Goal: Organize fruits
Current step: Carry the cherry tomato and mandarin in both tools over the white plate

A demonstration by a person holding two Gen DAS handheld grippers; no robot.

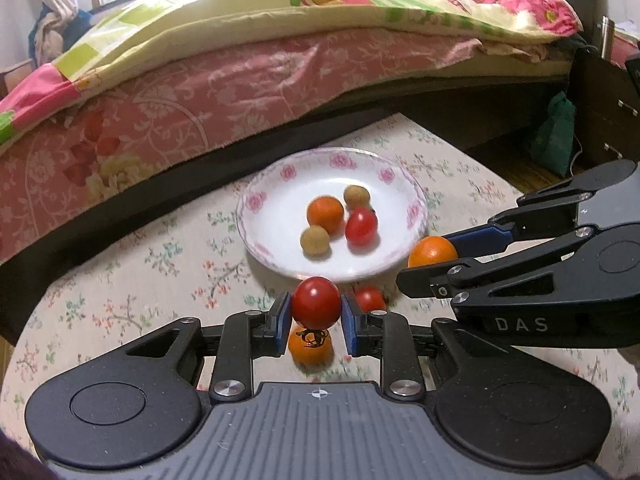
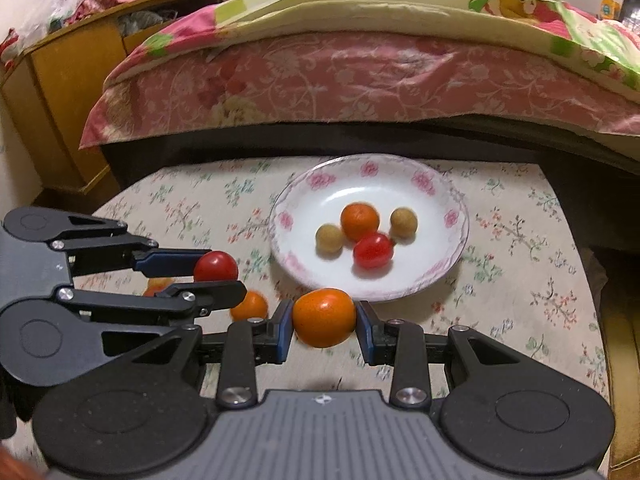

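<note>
Fruits: a round red tomato is clamped in the left claw, a round orange citrus in the right claw, both near the white floral-rimmed plate on the desk.

An orange fruit with a dark stalk sits half hidden under the red tomato gripped above it; another small red tomato peeks from behind a blue finger pad; in the right wrist view, an orange scrap behind the left gripper is too covered to identify; the flowered white plate looks blurred.
</note>
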